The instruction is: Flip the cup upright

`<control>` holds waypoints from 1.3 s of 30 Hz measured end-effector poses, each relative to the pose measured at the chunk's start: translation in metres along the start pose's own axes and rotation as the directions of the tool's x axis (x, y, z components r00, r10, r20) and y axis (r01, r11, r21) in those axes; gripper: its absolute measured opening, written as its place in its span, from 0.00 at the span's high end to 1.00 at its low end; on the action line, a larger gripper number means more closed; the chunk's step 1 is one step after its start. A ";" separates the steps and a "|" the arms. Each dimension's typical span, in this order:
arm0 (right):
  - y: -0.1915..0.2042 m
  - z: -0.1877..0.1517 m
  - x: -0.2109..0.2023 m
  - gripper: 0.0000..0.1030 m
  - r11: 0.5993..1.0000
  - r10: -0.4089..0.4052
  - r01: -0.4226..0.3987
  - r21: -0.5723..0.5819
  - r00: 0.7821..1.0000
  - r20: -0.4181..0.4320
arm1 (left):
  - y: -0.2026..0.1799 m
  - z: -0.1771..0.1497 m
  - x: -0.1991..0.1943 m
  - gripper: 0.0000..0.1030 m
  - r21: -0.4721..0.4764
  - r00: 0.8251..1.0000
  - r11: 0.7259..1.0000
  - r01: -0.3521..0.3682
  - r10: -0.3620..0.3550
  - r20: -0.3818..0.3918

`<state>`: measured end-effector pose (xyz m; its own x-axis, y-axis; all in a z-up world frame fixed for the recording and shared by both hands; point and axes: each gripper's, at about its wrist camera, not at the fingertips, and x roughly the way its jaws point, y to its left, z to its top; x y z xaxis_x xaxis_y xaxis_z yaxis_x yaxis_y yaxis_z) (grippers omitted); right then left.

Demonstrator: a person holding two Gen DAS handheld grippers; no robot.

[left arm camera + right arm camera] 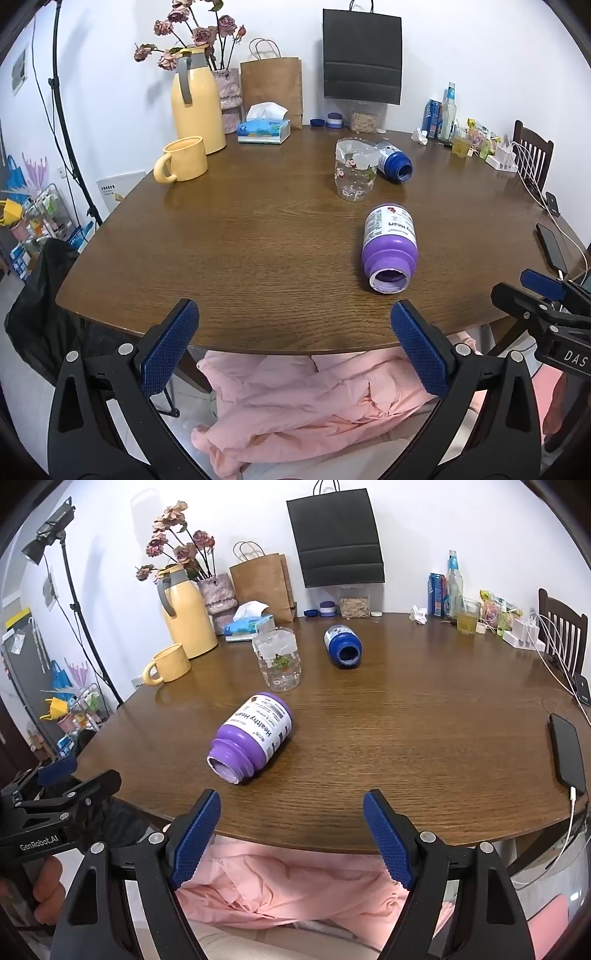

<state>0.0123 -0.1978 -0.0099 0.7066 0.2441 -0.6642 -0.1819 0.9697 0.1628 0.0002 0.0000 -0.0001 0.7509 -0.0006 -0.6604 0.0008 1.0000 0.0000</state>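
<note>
My left gripper [295, 354] and right gripper [291, 842] both hang at the near edge of the worktop [258, 240], jaws spread wide, empty. The cup [355, 170] stands well ahead of both, right of my left gripper's line and left of my right one's. It is clear glass with small painted flowers, wide end up, narrower end on the wood. A purple bottle [251, 734] lies on its side nearer me, mouth toward me; a blue bottle [342, 646] lies beyond.

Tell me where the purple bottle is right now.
The purple bottle lies on its side near the table's front edge, mouth toward the cameras, just ahead of the clear glass cup.
</note>
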 end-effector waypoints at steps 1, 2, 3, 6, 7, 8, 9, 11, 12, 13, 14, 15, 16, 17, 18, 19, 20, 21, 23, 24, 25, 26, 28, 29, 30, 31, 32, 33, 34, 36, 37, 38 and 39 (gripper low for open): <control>0.000 0.000 0.000 0.19 1.000 0.001 -0.001 -0.001 1.000 0.004 | 0.000 0.000 0.000 0.00 0.000 1.000 1.000 0.000 0.000 0.001; 0.000 0.000 0.000 0.19 1.000 0.000 0.000 -0.002 1.000 0.007 | 0.000 0.000 0.000 0.00 0.002 1.000 1.000 -0.002 0.002 0.002; 0.000 0.000 0.000 0.19 1.000 0.000 0.000 -0.001 1.000 0.006 | 0.000 0.000 0.000 0.00 0.003 1.000 1.000 -0.004 0.003 0.004; 0.000 -0.001 0.001 0.19 1.000 0.001 -0.001 0.002 1.000 0.004 | 0.000 0.000 0.000 0.00 0.005 1.000 1.000 -0.006 0.006 0.004; 0.001 -0.001 0.001 0.19 1.000 0.001 -0.001 0.002 1.000 0.004 | 0.000 0.000 0.000 0.00 0.005 1.000 1.000 -0.007 0.007 0.003; 0.001 -0.001 0.001 0.19 1.000 0.001 -0.001 0.002 1.000 0.004 | 0.000 0.000 0.000 0.00 0.004 1.000 1.000 -0.008 0.008 0.003; 0.000 0.000 -0.001 0.19 1.000 0.002 -0.002 -0.001 1.000 0.007 | -0.006 -0.004 0.000 0.00 0.004 1.000 1.000 -0.009 0.009 0.003; 0.002 -0.006 0.002 0.19 1.000 0.002 -0.002 -0.001 1.000 0.008 | -0.009 -0.007 0.002 0.00 0.004 1.000 1.000 -0.008 0.008 0.001; 0.002 -0.005 0.001 0.19 1.000 0.000 0.000 -0.001 1.000 0.007 | -0.008 -0.007 0.001 0.00 0.004 1.000 1.000 -0.008 0.008 0.000; 0.002 -0.006 0.001 0.19 1.000 0.000 0.000 0.000 1.000 0.008 | -0.009 -0.008 0.001 0.00 0.004 1.000 1.000 -0.008 0.008 -0.001; 0.003 -0.006 0.001 0.19 1.000 0.000 0.000 0.000 1.000 0.008 | -0.006 -0.009 0.003 0.00 0.003 1.000 1.000 -0.007 0.007 -0.002; 0.001 -0.004 0.002 0.19 1.000 0.001 -0.001 -0.001 1.000 0.007 | -0.006 -0.010 0.003 0.00 0.002 1.000 1.000 -0.008 0.008 -0.001; 0.000 -0.003 0.002 0.19 1.000 0.003 -0.003 -0.002 1.000 0.006 | -0.008 -0.013 0.003 0.00 0.002 1.000 1.000 -0.009 0.009 -0.001; 0.000 -0.002 0.002 0.19 1.000 0.004 -0.004 0.000 1.000 0.006 | -0.007 -0.012 0.003 0.00 0.003 1.000 1.000 -0.008 0.008 -0.003; 0.000 -0.002 0.002 0.19 1.000 0.004 -0.004 0.000 1.000 0.007 | -0.007 -0.011 0.003 0.00 0.002 1.000 1.000 -0.007 0.007 -0.004; 0.001 -0.003 0.002 0.19 1.000 0.004 -0.004 0.000 1.000 0.007 | -0.007 -0.011 0.003 0.00 0.003 1.000 1.000 -0.005 0.005 -0.005; 0.002 -0.004 0.002 0.19 1.000 0.004 -0.004 -0.001 1.000 0.008 | -0.006 -0.010 0.003 0.00 0.002 1.000 1.000 -0.004 0.004 -0.007; 0.002 -0.004 0.001 0.19 1.000 0.004 -0.004 0.000 1.000 0.007 | -0.006 -0.011 0.003 0.00 0.003 1.000 1.000 -0.004 0.004 -0.008; 0.002 -0.004 0.002 0.19 1.000 0.004 -0.004 0.001 1.000 0.006 | -0.002 -0.005 0.004 0.00 0.005 1.000 1.000 -0.003 0.003 -0.015; 0.002 -0.004 0.002 0.19 1.000 0.004 -0.004 0.000 1.000 0.005 | -0.002 -0.005 0.004 0.00 0.005 1.000 1.000 -0.003 0.003 -0.015; 0.003 -0.004 0.003 0.19 1.000 0.005 -0.005 0.000 1.000 0.004 | -0.001 -0.005 0.004 0.00 0.004 1.000 1.000 -0.004 0.004 -0.015; 0.004 -0.005 0.004 0.19 1.000 0.004 -0.004 -0.002 1.000 0.004 | -0.001 -0.005 0.004 0.00 0.005 1.000 1.000 -0.004 0.004 -0.016; 0.002 -0.002 0.001 0.19 1.000 0.007 -0.007 -0.004 1.000 0.004 | -0.001 -0.005 0.004 0.00 0.005 1.000 1.000 -0.003 0.003 -0.016; 0.002 -0.001 0.000 0.19 1.000 0.007 -0.007 -0.004 1.000 0.005 | -0.001 -0.005 0.005 0.00 0.006 1.000 1.000 -0.004 0.004 -0.017; 0.002 -0.001 0.000 0.19 1.000 0.007 -0.007 -0.004 1.000 0.007 | -0.001 -0.005 0.005 0.00 0.006 1.000 1.000 -0.004 0.004 -0.016; 0.002 -0.002 0.001 0.19 1.000 0.007 -0.007 -0.003 1.000 0.006 | -0.001 -0.005 0.005 0.00 0.006 1.000 1.000 -0.004 0.004 -0.015; 0.002 -0.002 0.001 0.19 1.000 0.008 -0.008 -0.003 1.000 0.005 | -0.001 -0.005 0.005 0.00 0.007 1.000 1.000 -0.003 0.003 -0.016; 0.002 -0.002 0.001 0.19 1.000 0.008 -0.008 -0.003 1.000 0.005 | -0.001 -0.005 0.005 0.00 0.007 1.000 1.000 -0.004 0.004 -0.014; 0.002 -0.001 0.001 0.19 1.000 0.008 -0.008 -0.003 1.000 0.005 | 0.000 -0.006 0.005 0.00 0.006 1.000 1.000 -0.005 0.005 -0.013; 0.002 -0.002 0.000 0.19 1.000 0.007 -0.007 -0.005 1.000 0.007 | 0.000 -0.007 0.005 0.00 0.006 1.000 1.000 -0.006 0.006 -0.011; 0.001 -0.002 0.001 0.19 1.000 0.008 -0.008 -0.004 1.000 0.006 | 0.001 -0.007 0.006 0.00 0.006 1.000 1.000 -0.006 0.006 -0.011; 0.002 -0.002 0.001 0.19 1.000 0.008 -0.008 -0.004 1.000 0.006 | 0.001 -0.007 0.005 0.00 0.006 1.000 1.000 -0.005 0.005 -0.012; 0.002 -0.002 0.001 0.19 1.000 0.007 -0.007 -0.003 1.000 0.006 | 0.001 -0.007 0.005 0.00 0.006 1.000 1.000 -0.006 0.006 -0.012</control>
<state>0.0114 -0.1960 -0.0118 0.7090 0.2511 -0.6589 -0.1893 0.9679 0.1652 -0.0004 0.0006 -0.0087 0.7432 0.0051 -0.6691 0.0006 1.0000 0.0083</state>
